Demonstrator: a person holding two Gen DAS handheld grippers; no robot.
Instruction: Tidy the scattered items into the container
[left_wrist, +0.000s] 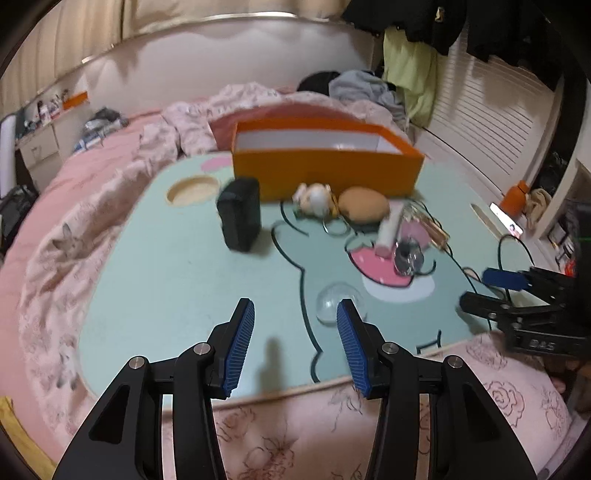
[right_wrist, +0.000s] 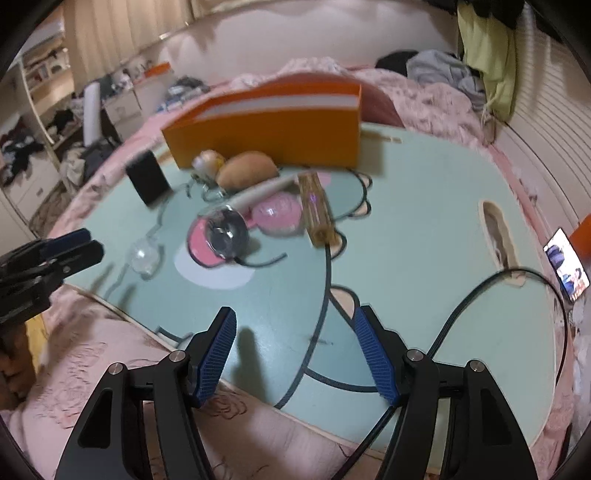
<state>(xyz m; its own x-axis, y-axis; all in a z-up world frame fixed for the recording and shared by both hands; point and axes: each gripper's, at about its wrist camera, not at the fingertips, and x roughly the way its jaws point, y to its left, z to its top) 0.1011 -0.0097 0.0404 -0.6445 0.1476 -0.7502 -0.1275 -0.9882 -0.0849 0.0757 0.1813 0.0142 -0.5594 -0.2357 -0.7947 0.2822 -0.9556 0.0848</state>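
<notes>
1. While both grippers are hovering over the near edge of the mint table (left_wrist: 177, 280), the left gripper (left_wrist: 295, 314) is showing its jaws apart with nothing between the pads; the right gripper (right_wrist: 293, 325) is likewise standing open and empty.
2. Orange box (left_wrist: 328, 173) is sitting at the far side of the table, open top up, long axis running across the left wrist view.
3. Scattered items are lying in front of it: black block (left_wrist: 239, 214) standing upright to the left, small figurine (left_wrist: 314, 197) and tan oval thing (left_wrist: 364, 204) just beside the box wall.
4. White tube (right_wrist: 266, 192) is lying with its long axis diagonal, near end by the clear sphere (right_wrist: 226, 233); wooden block (right_wrist: 317, 208) is pointing roughly toward the camera.
5. Clear dome (left_wrist: 340, 301) is sitting alone nearest the left gripper.
6. Open tabletop is showing left of the block and near the front edge; a black cable (right_wrist: 461, 310) is crossing the right side.
</notes>
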